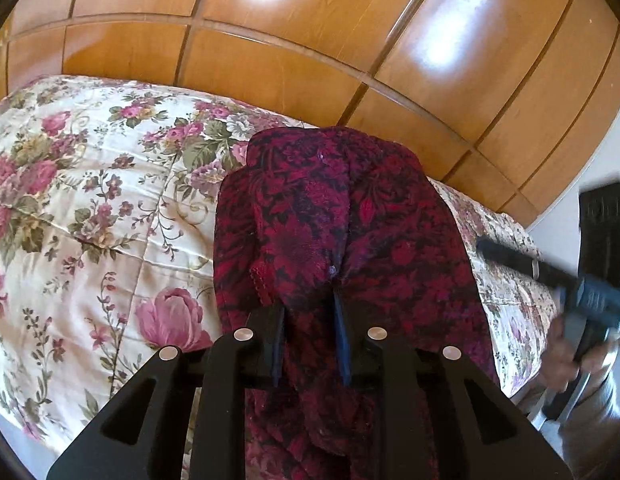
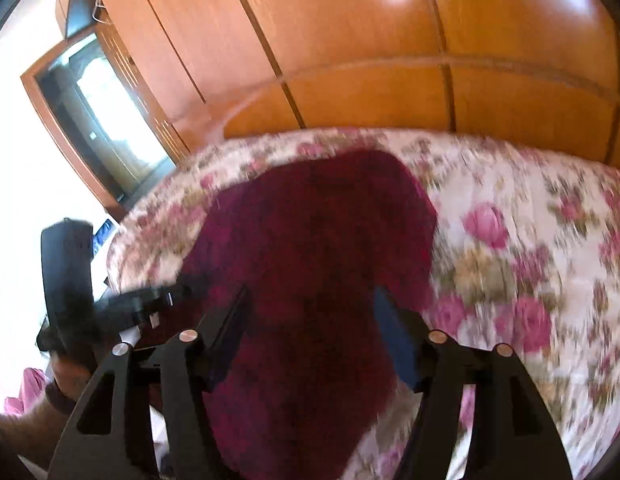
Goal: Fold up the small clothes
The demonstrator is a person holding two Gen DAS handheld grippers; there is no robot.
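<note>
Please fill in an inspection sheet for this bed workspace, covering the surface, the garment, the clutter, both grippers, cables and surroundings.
Surface: floral bedspread, quilted, lightly creased.
Job's things: one dark red patterned garment, bunched, lying on the bedspread.
Clutter: nothing seen.
Grippers: left gripper shut on a fold of the garment; right gripper open, the garment between its jaws, view blurred.
Cables: nothing seen.
Surroundings: wooden wardrobe doors behind the bed; a wood-framed opening beside them.

Floral bedspread lies before a wooden wardrobe.
</note>
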